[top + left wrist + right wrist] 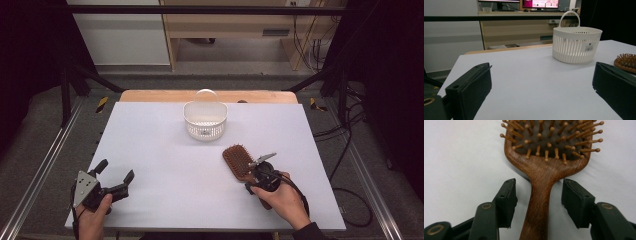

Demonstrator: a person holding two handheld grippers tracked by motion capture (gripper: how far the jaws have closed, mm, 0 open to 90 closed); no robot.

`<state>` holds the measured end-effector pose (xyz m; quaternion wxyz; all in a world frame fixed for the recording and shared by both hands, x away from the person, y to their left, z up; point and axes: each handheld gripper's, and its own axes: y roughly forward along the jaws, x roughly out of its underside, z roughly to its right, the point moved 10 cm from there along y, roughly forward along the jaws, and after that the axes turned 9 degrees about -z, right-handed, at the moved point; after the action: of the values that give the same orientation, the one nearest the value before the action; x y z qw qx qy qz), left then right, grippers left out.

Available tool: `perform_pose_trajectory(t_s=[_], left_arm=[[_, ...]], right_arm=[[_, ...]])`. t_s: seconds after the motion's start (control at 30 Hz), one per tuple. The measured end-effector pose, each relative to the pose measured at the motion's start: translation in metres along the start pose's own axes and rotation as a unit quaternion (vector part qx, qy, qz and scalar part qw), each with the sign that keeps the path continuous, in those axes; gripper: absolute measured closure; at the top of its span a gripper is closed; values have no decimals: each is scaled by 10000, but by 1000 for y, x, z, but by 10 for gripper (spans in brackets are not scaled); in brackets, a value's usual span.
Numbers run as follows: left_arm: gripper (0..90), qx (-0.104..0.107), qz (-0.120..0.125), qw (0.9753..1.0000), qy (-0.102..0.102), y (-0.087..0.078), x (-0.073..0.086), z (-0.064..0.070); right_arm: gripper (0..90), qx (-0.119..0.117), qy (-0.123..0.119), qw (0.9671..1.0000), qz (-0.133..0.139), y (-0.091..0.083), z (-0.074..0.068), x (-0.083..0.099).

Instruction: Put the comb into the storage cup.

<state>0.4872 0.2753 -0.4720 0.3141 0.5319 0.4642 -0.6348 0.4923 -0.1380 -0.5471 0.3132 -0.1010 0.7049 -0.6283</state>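
the wooden hairbrush (240, 162) lies flat on the white table (165, 165), bristles up, at the right side and nearer the person than the white basket (205, 120). its head points toward the basket and its handle runs back toward the person's right hand (282, 200). the right gripper (260, 175) sits low over the handle. in the right gripper view the jaws stand apart, one on each side of the handle (537, 202) just below the head, with a gap of bare table showing between each pad and the wood, so nothing is gripped

the left gripper (115, 177) is at the near left corner of the table, held by the left hand (92, 217), well apart from the brush. its jaws are spread wide with nothing between them; in the left gripper view they frame bare table, with the basket (576, 45) standing upright farther off and the edge of the brush head (626, 62) at the right

the basket stands near the far edge of the table, its handle raised
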Motion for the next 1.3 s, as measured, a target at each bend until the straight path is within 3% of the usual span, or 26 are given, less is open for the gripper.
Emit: perform_pose_trajectory(t_s=[0.2, 0.53, 0.63, 0.87, 1.0, 1.07, 1.3], left_arm=[[24, -8, 5, 10000, -10, -1, 0, -1], [24, -14, 13, 10000, -22, -1, -1, -2], [25, 3, 34, 10000, -3, 0, -2, -1], [24, 22, 35, 10000, 47, 0, -3, 0], [24, -41, 62, 10000, 61, -3, -4, -5], [24, -124, 108, 9999, -4, -5, -6, -13], [25, -266, 221, 9989, -314, -13, -7, -33]], right_arm=[[581, 90, 17, 9998, -157, -1, 4, 0], [723, -45, -16, 9993, -377, -1, 9, -2], [727, -157, -7, 9990, -423, 0, 11, -2], [731, 14, -241, 9988, -429, -1, 9, -3], [731, 8, -177, 9997, -159, -3, 9, -4], [731, -25, -71, 9998, 207, -11, 9, -9], [731, -157, 164, 9936, 1106, -38, 11, -23]])
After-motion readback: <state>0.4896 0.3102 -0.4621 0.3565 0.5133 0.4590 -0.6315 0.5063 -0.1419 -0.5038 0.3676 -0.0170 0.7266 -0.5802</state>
